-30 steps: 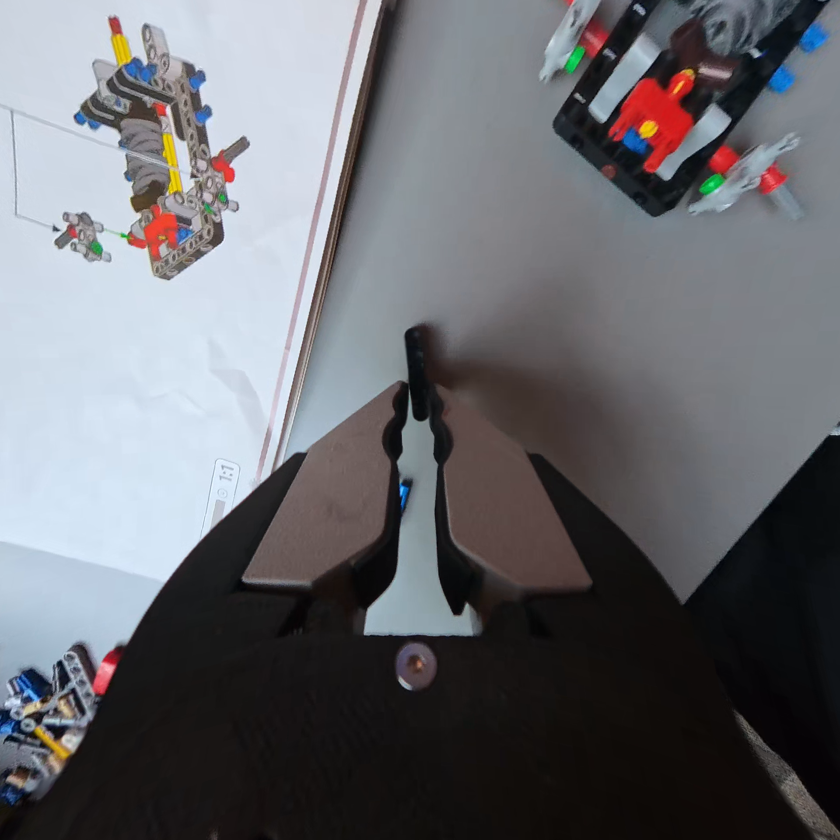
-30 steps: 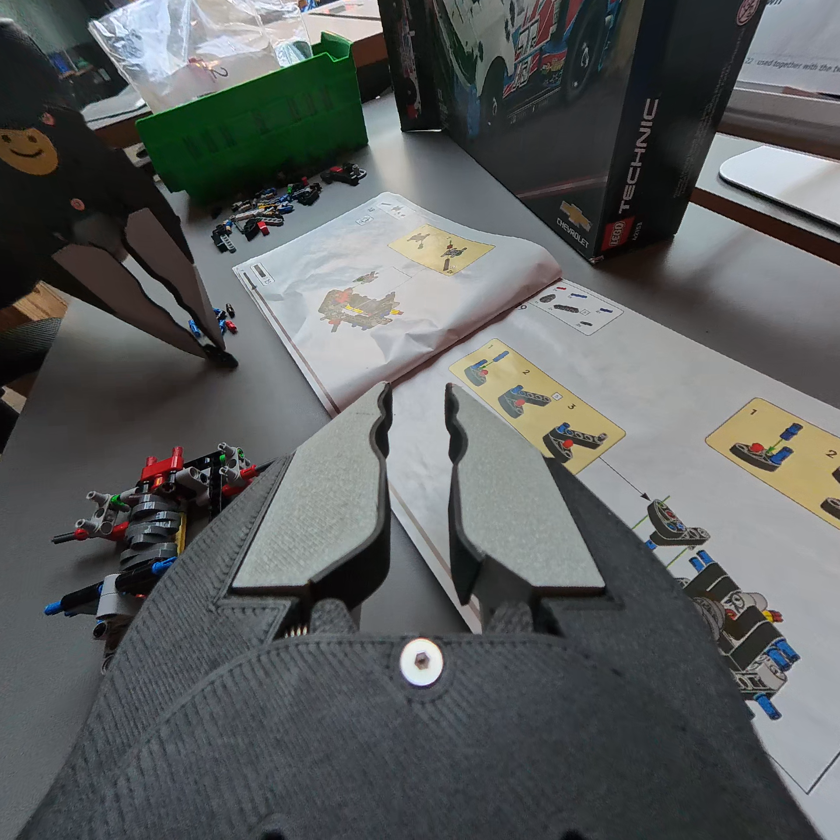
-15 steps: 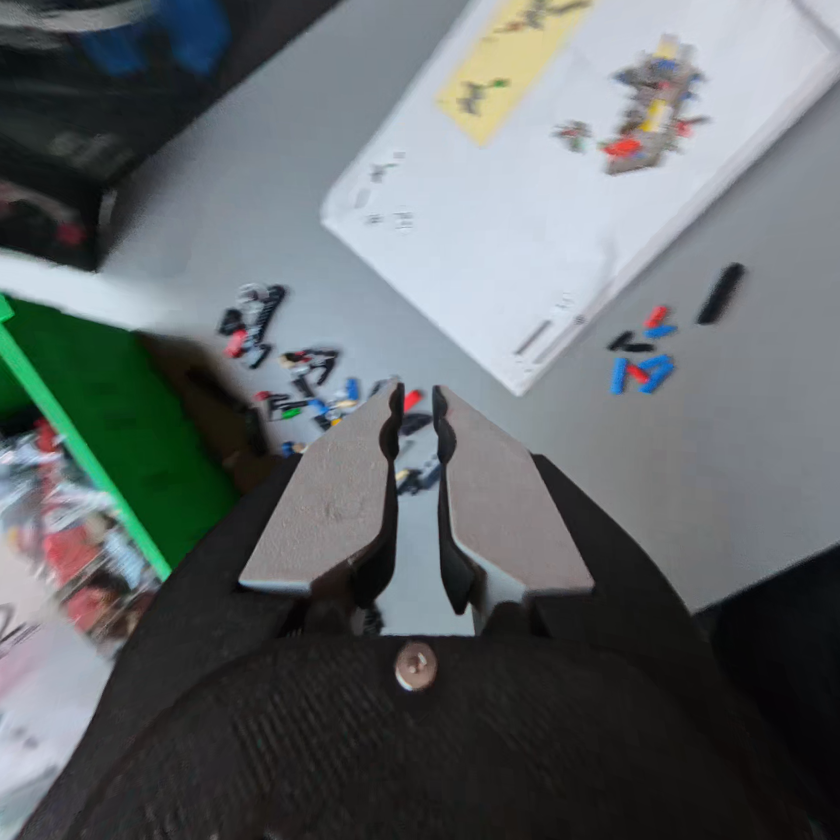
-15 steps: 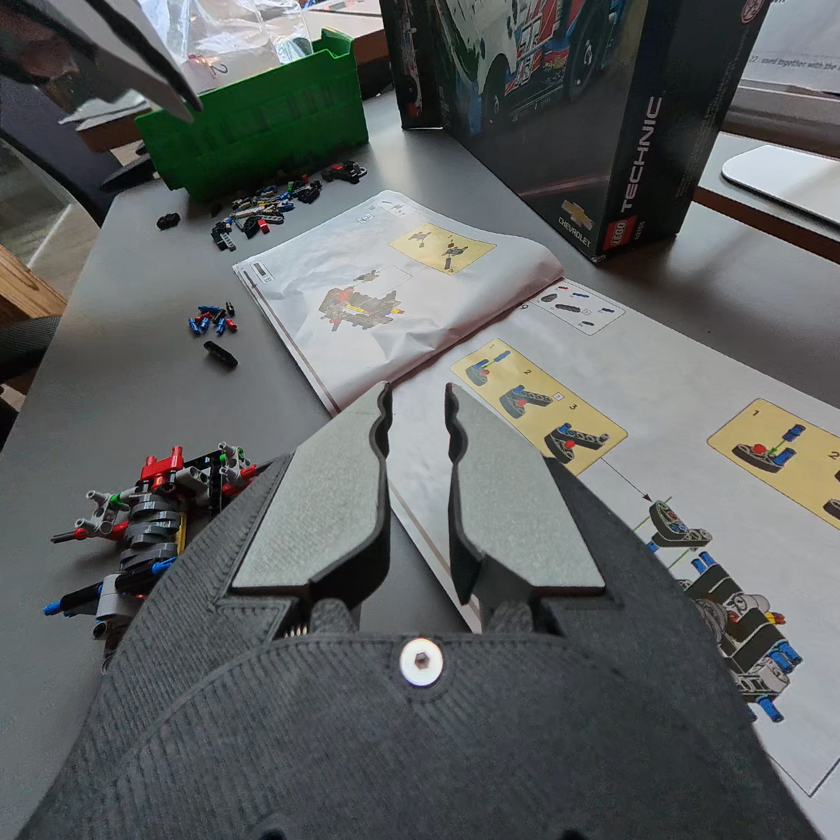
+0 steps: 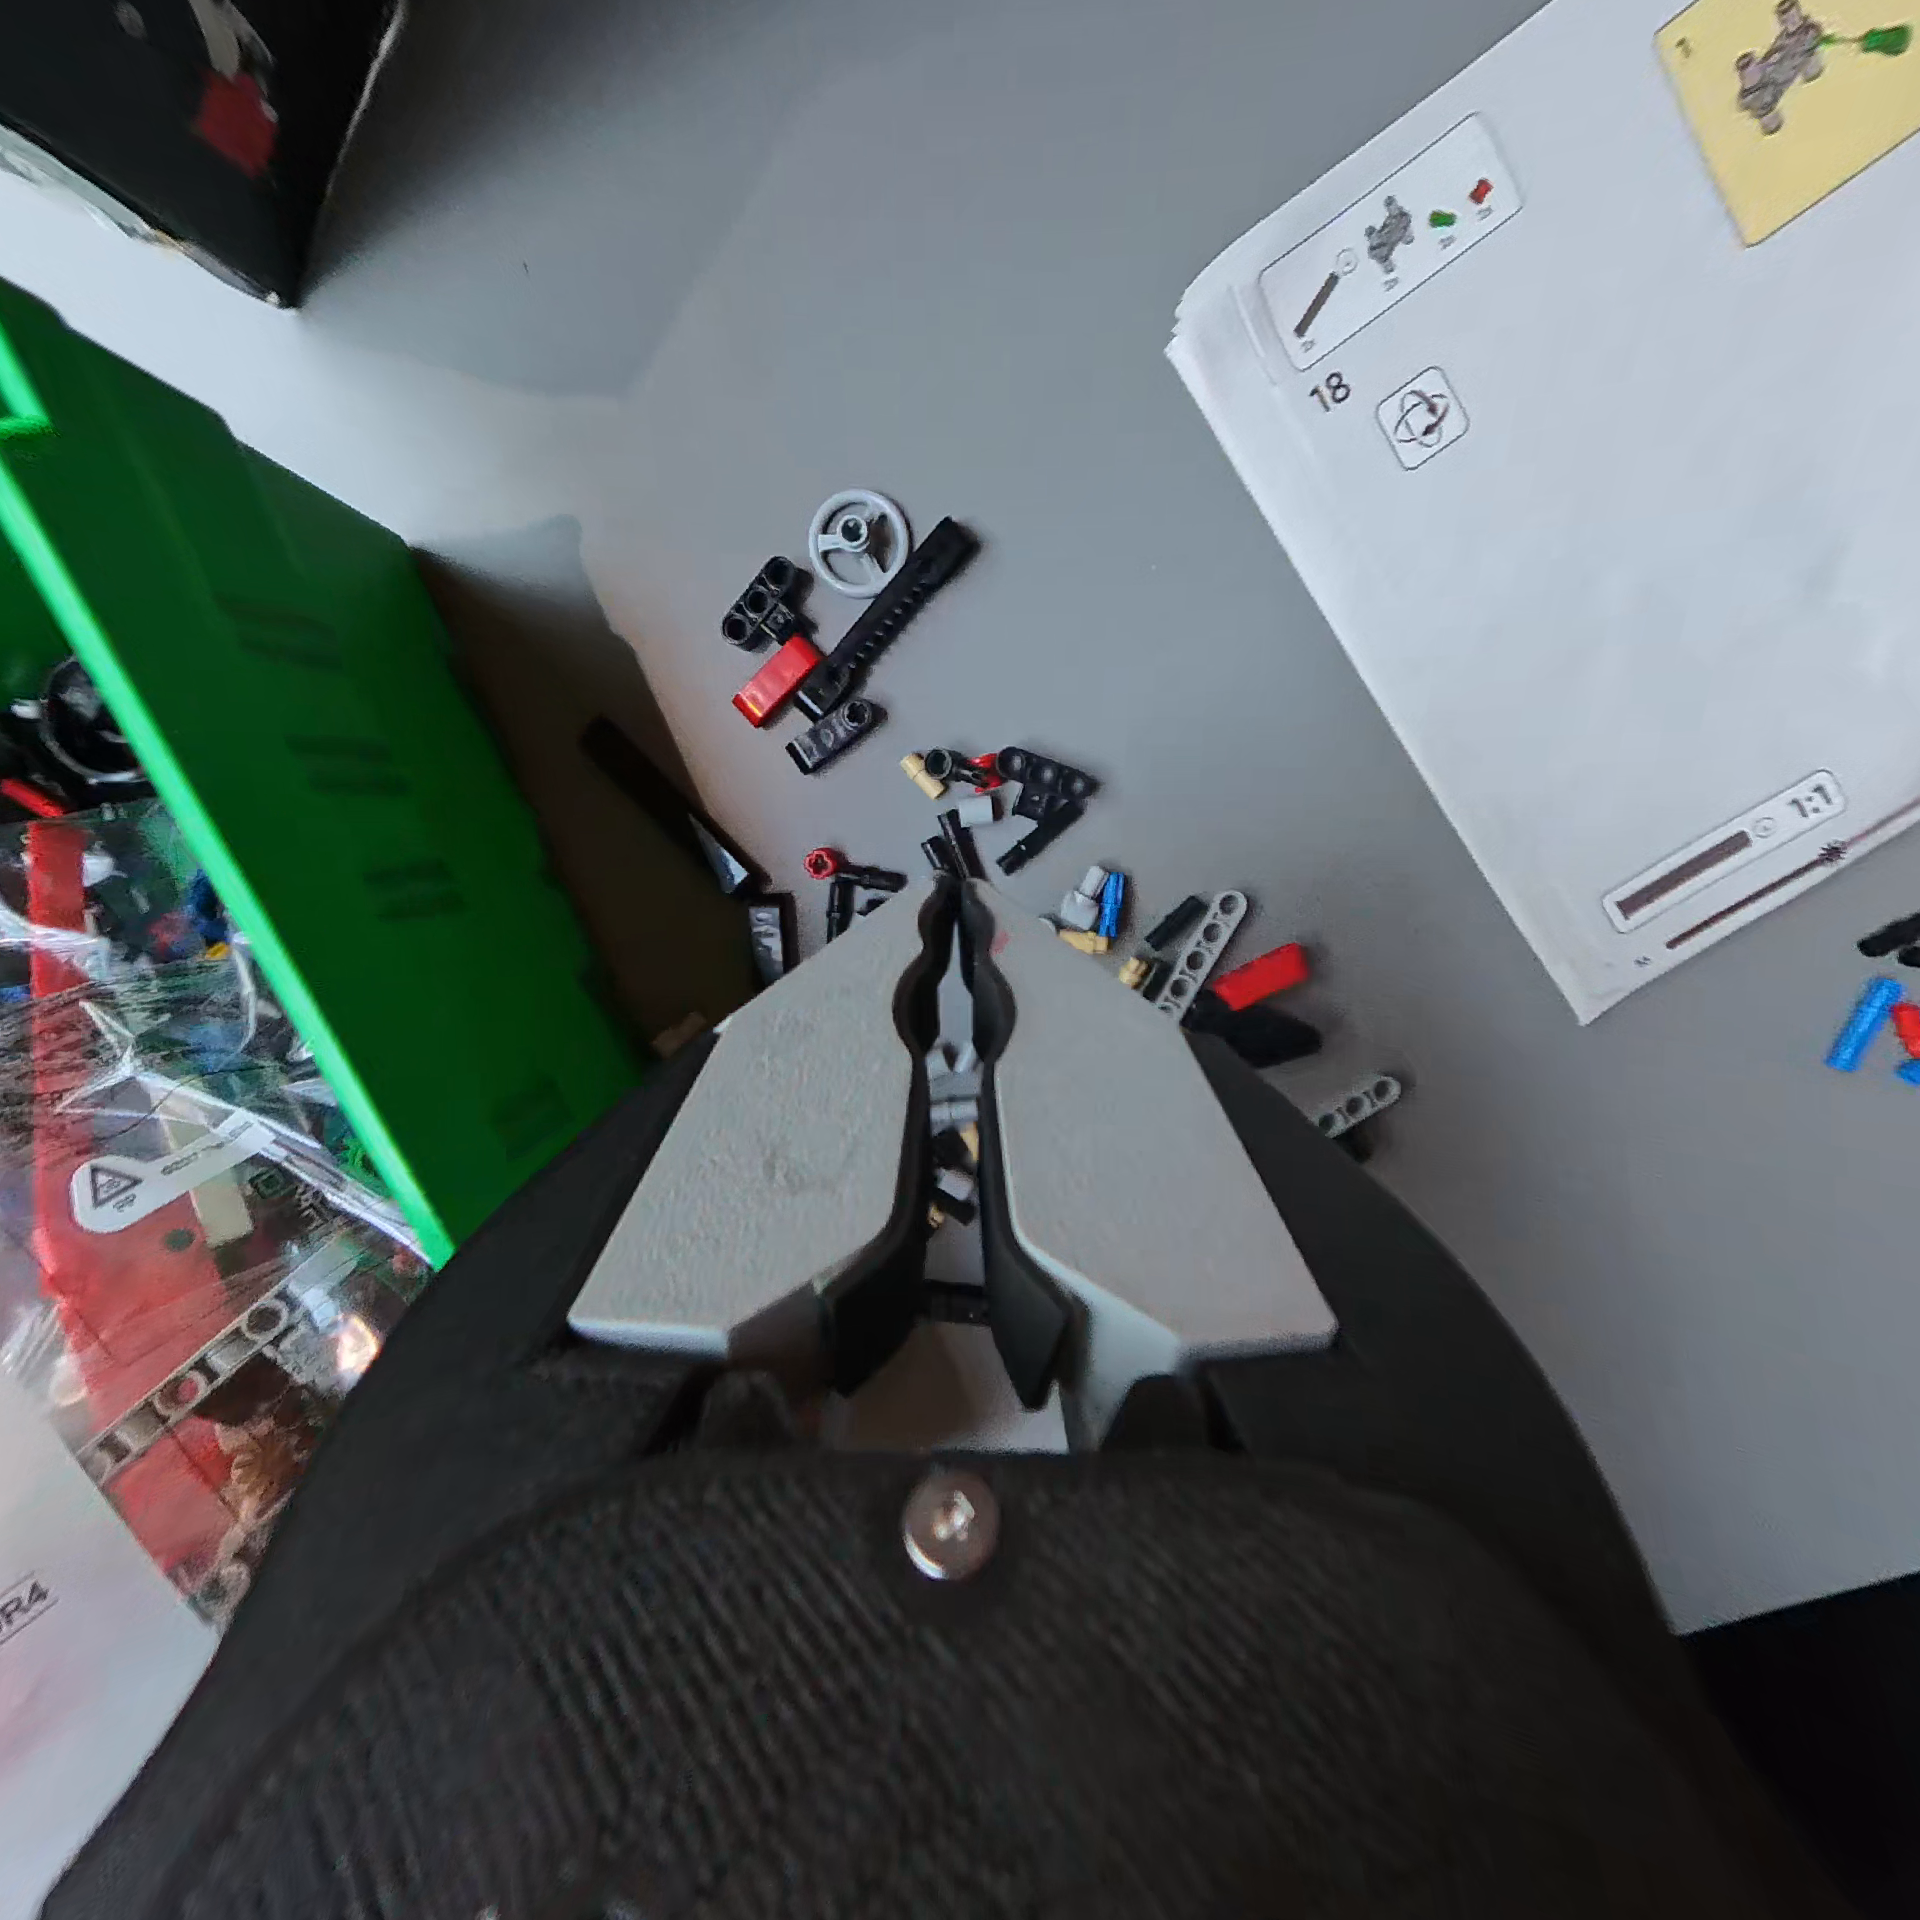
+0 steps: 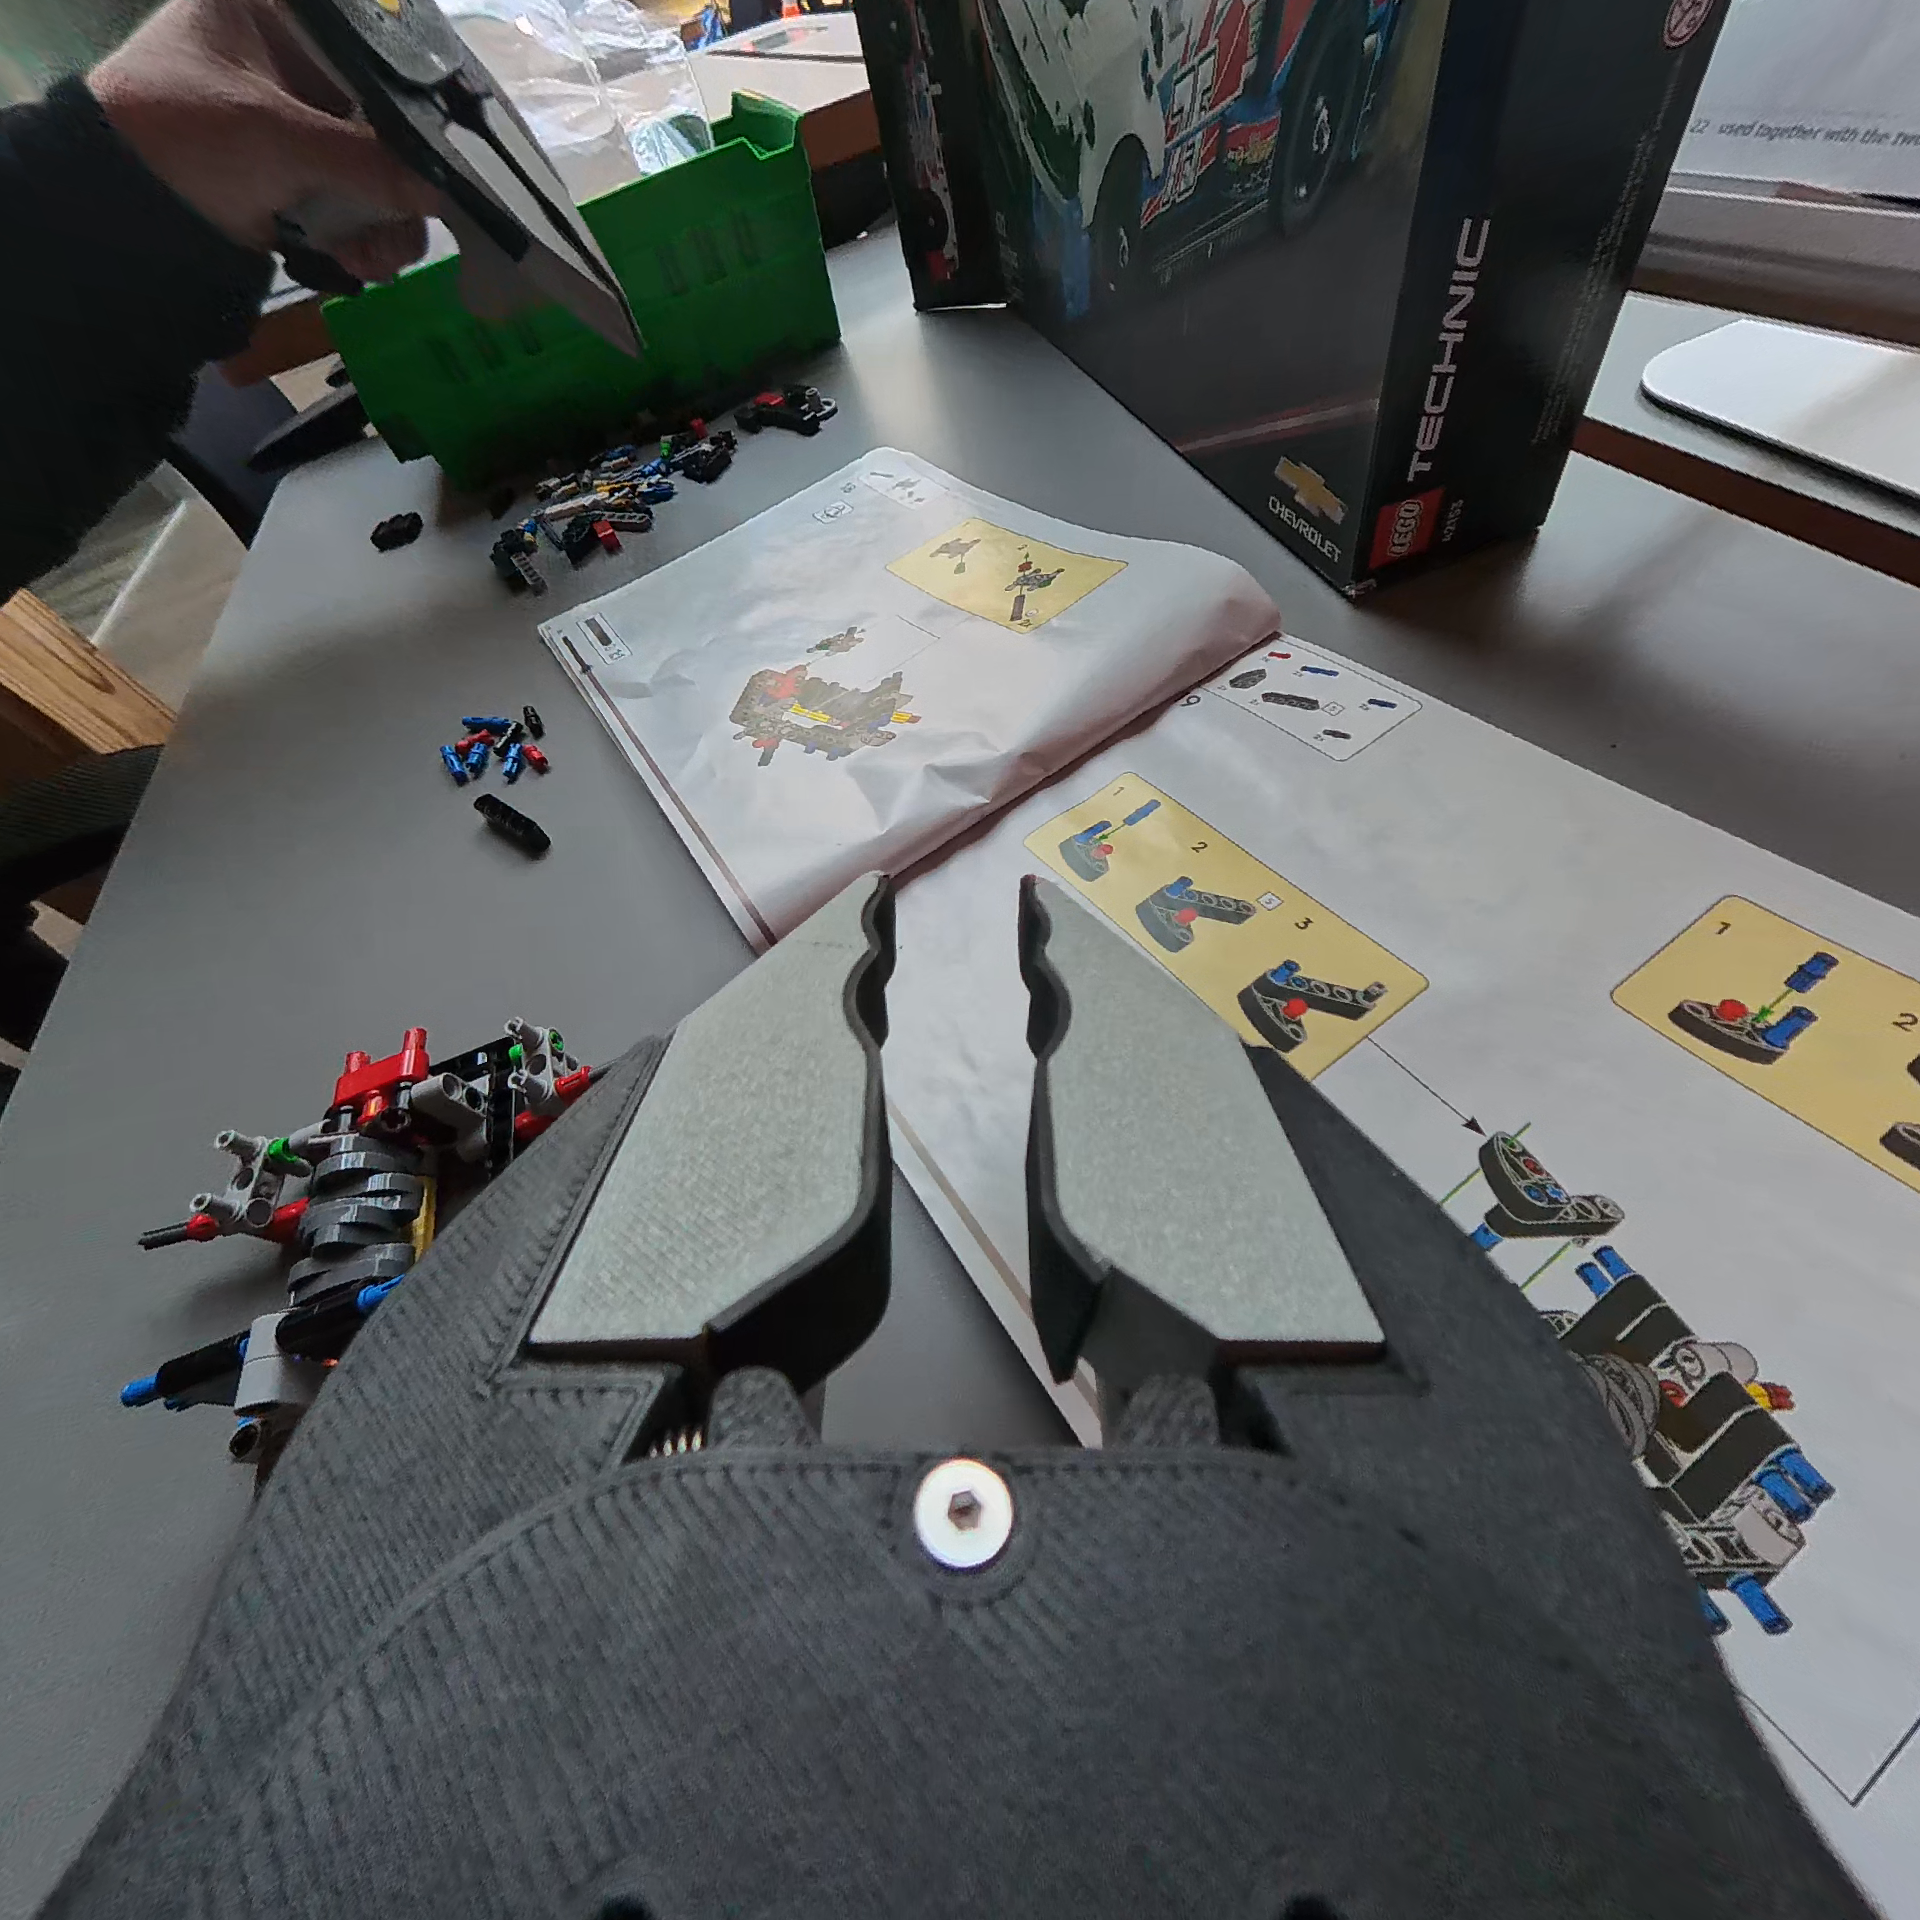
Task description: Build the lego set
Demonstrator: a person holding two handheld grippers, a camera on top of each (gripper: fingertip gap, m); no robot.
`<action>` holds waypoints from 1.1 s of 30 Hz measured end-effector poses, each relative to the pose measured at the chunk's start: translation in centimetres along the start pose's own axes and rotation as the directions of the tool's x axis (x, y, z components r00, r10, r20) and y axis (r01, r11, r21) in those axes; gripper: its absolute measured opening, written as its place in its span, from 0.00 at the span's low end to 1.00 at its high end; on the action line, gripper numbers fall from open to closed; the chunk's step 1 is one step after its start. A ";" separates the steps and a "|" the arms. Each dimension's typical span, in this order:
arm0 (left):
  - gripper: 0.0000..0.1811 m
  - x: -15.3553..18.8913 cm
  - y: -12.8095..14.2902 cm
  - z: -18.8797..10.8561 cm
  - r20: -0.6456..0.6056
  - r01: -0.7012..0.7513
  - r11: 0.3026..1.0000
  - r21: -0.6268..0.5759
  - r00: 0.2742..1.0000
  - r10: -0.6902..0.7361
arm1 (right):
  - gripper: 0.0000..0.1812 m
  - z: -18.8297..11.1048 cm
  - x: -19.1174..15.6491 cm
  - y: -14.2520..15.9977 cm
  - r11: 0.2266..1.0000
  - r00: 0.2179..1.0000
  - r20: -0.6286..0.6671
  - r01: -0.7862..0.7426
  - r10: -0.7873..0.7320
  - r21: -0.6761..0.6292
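My left gripper (image 5: 951, 894) is shut with nothing visible between its tips. It hovers over a scatter of small loose pieces (image 5: 966, 800) beside the green bin (image 5: 312, 790). It also shows in the right wrist view (image 6: 623, 338), held by a hand above that scatter (image 6: 613, 499). My right gripper (image 6: 956, 894) is open and empty above the near edge of the open instruction booklet (image 6: 935, 665). The partly built assembly (image 6: 353, 1174), grey, black and red, lies on the table left of the right gripper. A black beam (image 6: 511, 824) lies alone beside a few blue and red pins (image 6: 494, 743).
The grey table (image 6: 312, 935) has its left edge close to the bin. The tall set box (image 6: 1299, 260) stands at the back. Clear bags of parts (image 5: 156, 1039) fill the bin. A grey steering wheel piece (image 5: 857, 540) and a long black beam (image 5: 894, 623) lie farther out. About 45 centimeters separates my left fingertips from my right. My right gripper is the nearer one to the black beam (image 6: 511, 824): about 20 centimeters, against 30 centimeters.
My left gripper let go of the black beam beside the booklet, rose and swung over to the loose pieces by the green bin, and its jaws closed. My right gripper has not moved.
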State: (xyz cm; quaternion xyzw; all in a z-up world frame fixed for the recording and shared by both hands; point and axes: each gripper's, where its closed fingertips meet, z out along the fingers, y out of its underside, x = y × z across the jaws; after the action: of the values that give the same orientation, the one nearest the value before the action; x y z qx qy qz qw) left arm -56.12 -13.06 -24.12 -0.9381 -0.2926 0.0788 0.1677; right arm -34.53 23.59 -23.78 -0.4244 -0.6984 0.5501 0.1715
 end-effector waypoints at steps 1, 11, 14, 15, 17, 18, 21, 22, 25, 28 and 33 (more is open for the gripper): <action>0.00 0.0 0.0 0.3 -0.009 0.006 1.000 -0.008 1.000 -0.006 | 0.12 0.0 0.0 0.0 1.000 1.000 -0.002 0.003 -0.003 0.003; 0.00 0.5 1.3 0.8 -0.010 -0.011 1.000 -0.025 1.000 0.011 | 0.12 0.0 0.0 0.0 1.000 1.000 0.004 -0.002 0.002 -0.004; 0.00 0.2 1.6 0.5 -0.013 0.014 1.000 -0.019 1.000 -0.014 | 0.12 0.1 0.0 0.1 1.000 1.000 0.004 -0.002 0.003 -0.005; 0.00 0.1 1.8 0.4 -0.018 0.021 1.000 -0.018 1.000 -0.022 | 0.12 0.1 0.0 0.0 1.000 1.000 0.004 -0.003 0.003 -0.004; 0.00 -0.2 2.0 0.4 -0.014 0.035 0.999 -0.018 0.999 -0.035 | 0.12 0.0 0.0 0.0 1.000 1.000 0.003 -0.003 0.003 -0.002; 0.00 -0.2 2.0 0.4 -0.014 0.038 0.999 -0.017 0.999 -0.038 | 0.12 0.0 0.0 0.0 1.000 1.000 0.004 -0.004 0.004 -0.002; 0.00 -0.2 2.1 0.3 -0.009 0.039 0.999 -0.016 0.999 -0.039 | 0.12 0.0 0.0 0.0 1.000 1.000 0.003 -0.002 0.002 -0.002; 0.00 -0.2 2.2 0.3 -0.011 0.039 0.999 -0.016 0.999 -0.039 | 0.12 0.0 0.0 0.0 1.000 1.000 0.003 -0.002 0.002 -0.002; 0.00 -0.2 2.3 0.3 -0.006 0.038 0.999 -0.017 0.999 -0.038 | 0.11 0.0 0.0 0.0 1.000 1.000 0.001 0.002 -0.002 -0.003; 0.00 -0.9 2.3 0.4 0.027 0.046 0.999 -0.021 0.999 -0.046 | 0.12 0.1 0.0 0.1 1.000 1.000 0.002 0.003 -0.003 -0.005; 0.04 -3.5 3.0 1.2 0.159 0.072 0.994 -0.086 0.986 -0.058 | 0.11 0.1 0.0 0.0 1.000 1.000 0.002 0.003 -0.003 -0.004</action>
State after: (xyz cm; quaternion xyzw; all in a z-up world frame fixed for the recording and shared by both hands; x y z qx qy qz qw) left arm -57.74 -17.06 -26.16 -0.9257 -0.3387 0.1331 0.1034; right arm -34.53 23.52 -23.84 -0.4233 -0.7004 0.5488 0.1707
